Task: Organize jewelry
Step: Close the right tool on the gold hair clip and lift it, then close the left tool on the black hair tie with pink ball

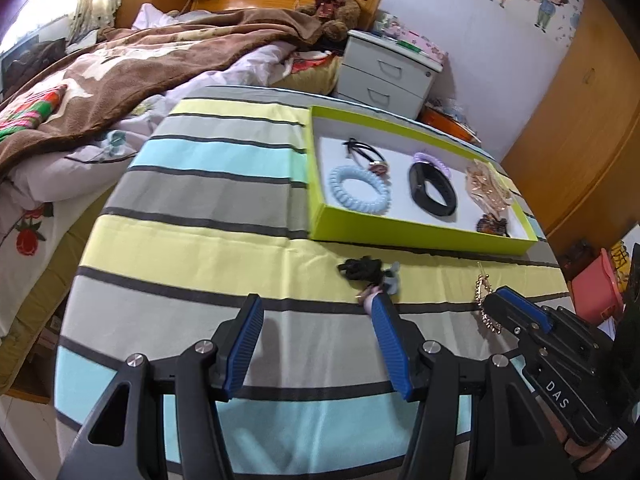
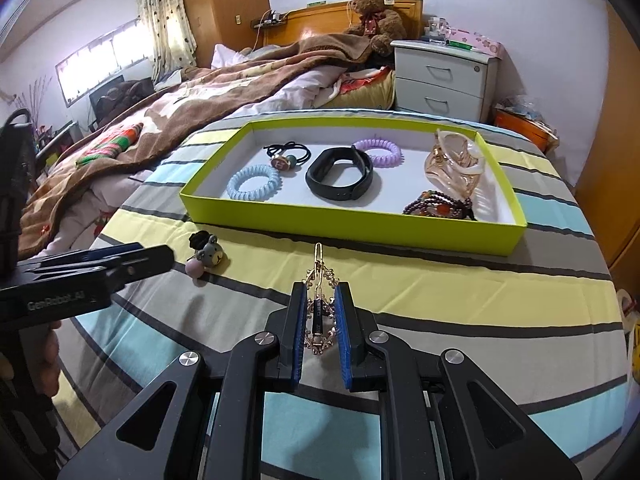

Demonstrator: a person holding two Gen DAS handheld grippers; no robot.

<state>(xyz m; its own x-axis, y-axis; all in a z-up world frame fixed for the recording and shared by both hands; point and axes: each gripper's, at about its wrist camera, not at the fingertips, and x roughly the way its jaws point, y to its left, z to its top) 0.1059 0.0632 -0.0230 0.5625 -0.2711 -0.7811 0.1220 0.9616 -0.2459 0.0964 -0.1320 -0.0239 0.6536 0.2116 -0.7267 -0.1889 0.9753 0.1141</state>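
A lime-green tray (image 2: 360,228) (image 1: 400,240) on the striped table holds a blue coil hair tie (image 2: 253,182), a black band (image 2: 340,174), a purple coil tie (image 2: 380,151), a black hair tie with a charm (image 2: 286,156), a clear hair claw (image 2: 456,164) and a bead bracelet (image 2: 436,204). My right gripper (image 2: 320,300) (image 1: 508,308) straddles a gold hair clip (image 2: 319,280) (image 1: 486,304) lying on the cloth, fingers close around it. My left gripper (image 1: 316,320) is open and empty, its right finger next to a bear hair tie (image 1: 372,276) (image 2: 210,256).
The round table (image 1: 200,240) wears a striped cloth. A bed with a brown blanket (image 1: 120,72) lies to the left. A white nightstand (image 1: 384,76) and a teddy bear (image 1: 336,4) stand behind. A pink bin (image 1: 596,284) sits at the right.
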